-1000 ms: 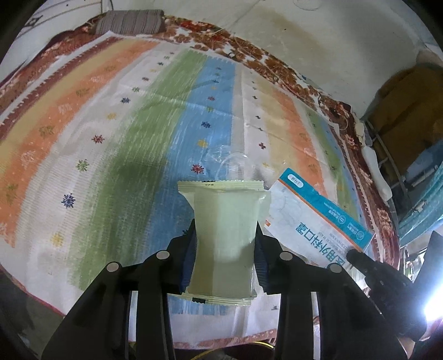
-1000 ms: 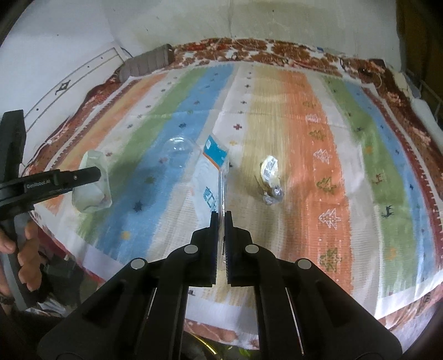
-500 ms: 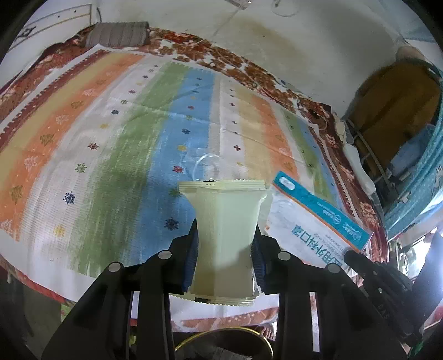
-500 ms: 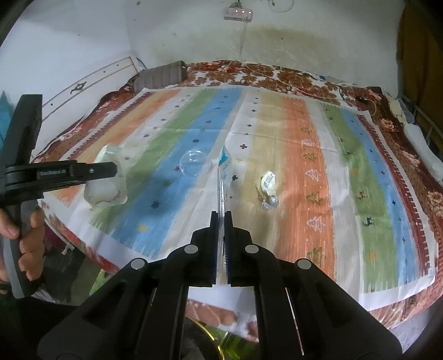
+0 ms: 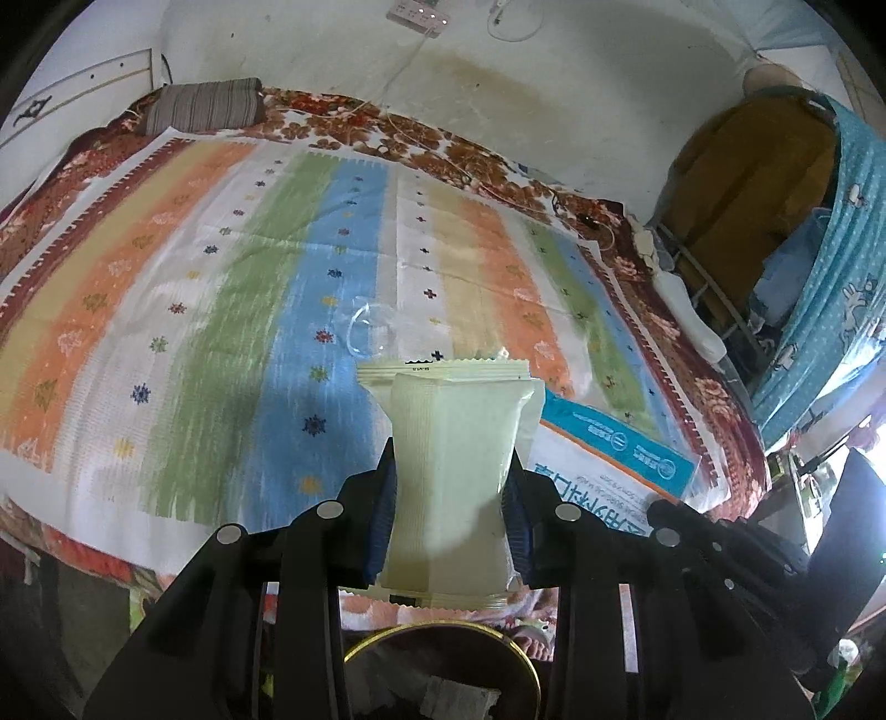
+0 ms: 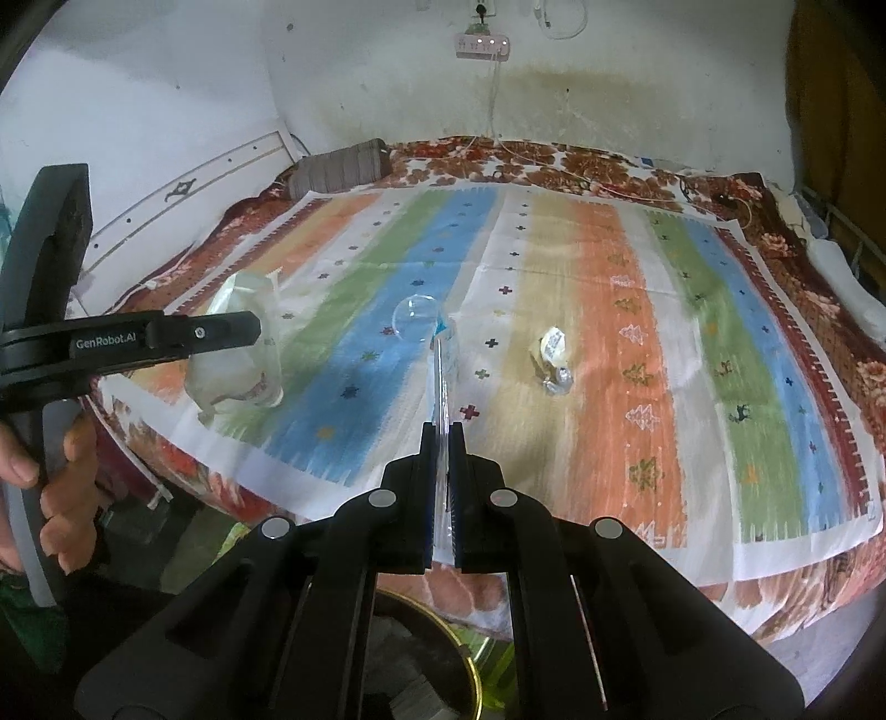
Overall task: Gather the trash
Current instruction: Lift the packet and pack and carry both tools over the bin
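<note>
1. Step in hand, as I judge it: carrying two pieces of trash to the gold-rimmed dark round bin point(image 5: 443, 664), which shows below both grippers off the bed edge. To do it well, I bring each piece fully over the rim before letting go.
2. My left gripper point(image 5: 451, 526) is clamped on the pale green sealed plastic snack wrapper point(image 5: 451, 476), blue pads pinching its sides. It is puffy and light and could drift, so I release low over the opening.
3. My right gripper point(image 6: 441, 487) has its fingers nearly together, clamped on the flat white-and-blue clear-plastic mask packet point(image 5: 609, 459), held edge-on. It is broad and floppy and could catch the rim, so I tip it in end first.
4. Surface: a bed covered by a striped sheet in orange, green, blue and beige point(image 6: 609, 332), over a red floral blanket point(image 6: 609, 160).
5. Still on the sheet: a clear plastic dome lid point(image 6: 415, 324) and, apart from it, a small crumpled pale-yellow and foil wrapper point(image 6: 554, 360). Those come next, I reckon.
6. Room: a stained white wall point(image 6: 387, 83), a white power strip point(image 6: 482, 44) with a cord hanging down, and a grey striped pillow point(image 6: 340, 166) at the head of the bed.
</note>
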`<control>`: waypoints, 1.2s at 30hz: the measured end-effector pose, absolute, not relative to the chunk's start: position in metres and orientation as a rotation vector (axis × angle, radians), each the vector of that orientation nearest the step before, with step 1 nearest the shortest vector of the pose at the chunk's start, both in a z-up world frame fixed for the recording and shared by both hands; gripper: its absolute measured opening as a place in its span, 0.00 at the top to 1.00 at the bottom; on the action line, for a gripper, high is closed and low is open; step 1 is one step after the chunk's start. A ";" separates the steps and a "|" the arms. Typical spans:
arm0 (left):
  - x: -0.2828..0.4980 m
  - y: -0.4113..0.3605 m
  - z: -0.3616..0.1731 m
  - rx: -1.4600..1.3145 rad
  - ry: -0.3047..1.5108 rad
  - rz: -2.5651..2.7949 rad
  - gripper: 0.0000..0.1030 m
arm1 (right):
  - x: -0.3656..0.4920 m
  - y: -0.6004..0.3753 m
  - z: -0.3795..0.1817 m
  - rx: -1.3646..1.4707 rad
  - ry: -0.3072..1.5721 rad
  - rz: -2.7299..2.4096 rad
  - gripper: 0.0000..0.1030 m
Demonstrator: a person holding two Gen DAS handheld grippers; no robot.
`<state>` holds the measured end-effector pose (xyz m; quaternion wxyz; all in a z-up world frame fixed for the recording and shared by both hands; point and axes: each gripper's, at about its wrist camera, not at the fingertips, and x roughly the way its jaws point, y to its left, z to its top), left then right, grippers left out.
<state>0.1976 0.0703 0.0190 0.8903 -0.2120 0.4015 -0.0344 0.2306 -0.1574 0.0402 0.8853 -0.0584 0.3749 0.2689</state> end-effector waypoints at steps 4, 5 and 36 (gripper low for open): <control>0.189 0.065 0.017 -0.422 0.839 -0.062 0.68 | 0.216 -0.159 0.038 -0.121 0.773 0.566 0.97; 0.187 0.062 0.018 -0.408 0.837 -0.057 0.68 | 0.214 -0.160 0.038 -0.123 0.774 0.567 0.97; 0.109 0.031 0.004 -0.419 0.867 -0.088 0.68 | 0.125 -0.189 0.023 -0.096 0.792 0.640 0.97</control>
